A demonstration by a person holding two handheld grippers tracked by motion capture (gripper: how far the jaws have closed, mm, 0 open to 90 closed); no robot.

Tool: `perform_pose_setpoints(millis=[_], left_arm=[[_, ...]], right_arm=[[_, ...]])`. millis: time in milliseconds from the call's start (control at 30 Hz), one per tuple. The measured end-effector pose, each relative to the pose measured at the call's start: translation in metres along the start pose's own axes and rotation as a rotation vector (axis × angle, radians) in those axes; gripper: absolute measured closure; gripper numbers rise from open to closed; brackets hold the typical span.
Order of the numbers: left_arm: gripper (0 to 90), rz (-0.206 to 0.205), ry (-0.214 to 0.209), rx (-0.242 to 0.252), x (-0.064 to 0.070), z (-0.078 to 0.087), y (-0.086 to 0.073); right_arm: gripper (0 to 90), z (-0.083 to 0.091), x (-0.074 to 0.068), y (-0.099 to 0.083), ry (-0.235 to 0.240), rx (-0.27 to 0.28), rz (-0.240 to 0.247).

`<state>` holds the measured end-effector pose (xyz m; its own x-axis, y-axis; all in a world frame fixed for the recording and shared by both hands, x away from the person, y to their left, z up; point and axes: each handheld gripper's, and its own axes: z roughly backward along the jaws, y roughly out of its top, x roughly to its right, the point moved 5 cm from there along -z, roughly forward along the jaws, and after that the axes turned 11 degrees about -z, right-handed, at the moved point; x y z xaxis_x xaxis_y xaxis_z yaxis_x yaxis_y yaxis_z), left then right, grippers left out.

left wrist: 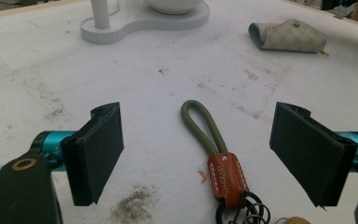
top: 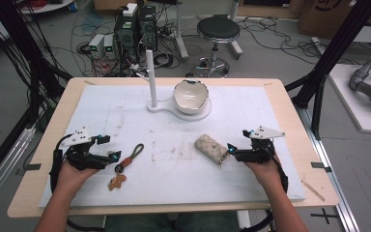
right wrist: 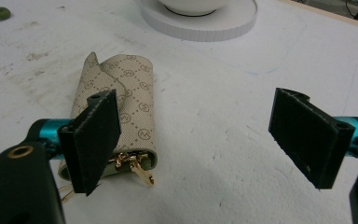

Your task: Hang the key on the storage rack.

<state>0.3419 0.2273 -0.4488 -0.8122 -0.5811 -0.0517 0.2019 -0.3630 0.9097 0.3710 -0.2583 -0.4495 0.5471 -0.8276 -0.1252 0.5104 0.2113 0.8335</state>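
The step in hand looks like the approach, before any grasp. The left hand-held gripper (top: 112, 157) sits at about eight o'clock on the white worktop (top: 251, 183) with its jaws spread wide and nothing between them; in the left gripper view the keychain (left wrist: 214, 158), an olive cord loop on a tan leather tab, lies flat in the gap, touching neither pad. The right hand-held gripper (top: 231, 150) sits at about four o'clock, jaws equally wide and empty, with the beige patterned key pouch (right wrist: 121, 114) just beside its left jaw, gold keys poking out of the near end. Whether that jaw touches the pouch is hard to tell. Next, each gripper probably needs to lower and centre on its item, then close. The bowl (top: 190, 95) on its white stand (top: 153, 107) waits at twelve o'clock
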Motion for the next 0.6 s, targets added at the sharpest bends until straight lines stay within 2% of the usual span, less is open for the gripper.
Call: perform_pose_setpoints(millis=[600], left_arm=[[17.4, -0.003, 0.001, -0.013, 0.0010, -0.0015, -0.0009]], right_arm=[[17.2, -0.0001, 0.0021, -0.0004, -0.004, -0.003, -0.004]])
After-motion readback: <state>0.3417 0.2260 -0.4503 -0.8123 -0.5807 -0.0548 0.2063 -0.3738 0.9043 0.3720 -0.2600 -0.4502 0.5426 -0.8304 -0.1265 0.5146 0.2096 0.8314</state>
